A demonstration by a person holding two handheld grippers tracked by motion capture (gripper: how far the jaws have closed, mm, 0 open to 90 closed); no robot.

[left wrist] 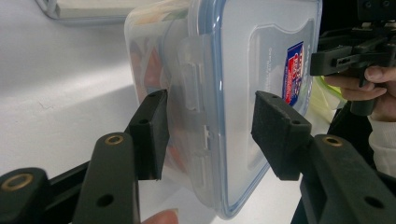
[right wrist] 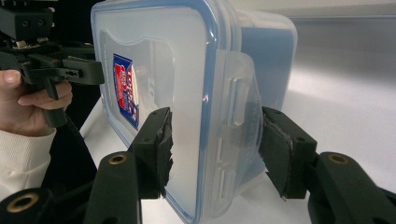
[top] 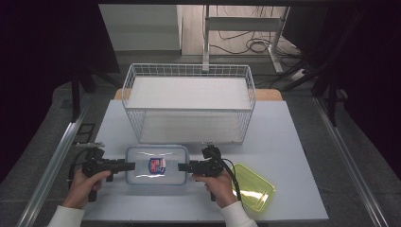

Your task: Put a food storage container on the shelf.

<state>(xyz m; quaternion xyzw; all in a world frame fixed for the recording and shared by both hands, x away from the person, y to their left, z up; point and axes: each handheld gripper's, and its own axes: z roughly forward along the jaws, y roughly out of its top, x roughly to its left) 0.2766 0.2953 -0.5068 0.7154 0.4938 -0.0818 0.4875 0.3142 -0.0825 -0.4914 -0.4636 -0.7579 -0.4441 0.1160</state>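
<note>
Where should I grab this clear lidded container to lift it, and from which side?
Take the container by its two short ends, one gripper from each side, level with the table. Each end has a latch flap where lid meets wall. The left gripper and right gripper already straddle those flaps, one finger above the lid, one below; whether the fingers press yet is unclear.

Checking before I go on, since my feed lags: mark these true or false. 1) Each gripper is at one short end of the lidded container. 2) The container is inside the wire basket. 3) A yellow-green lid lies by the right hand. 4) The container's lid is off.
1) True: left gripper and right gripper flank the container.
2) False: it stands on the table, in front of the wire basket.
3) True: yellow-green lid.
4) False: its blue-rimmed lid is on.
</note>
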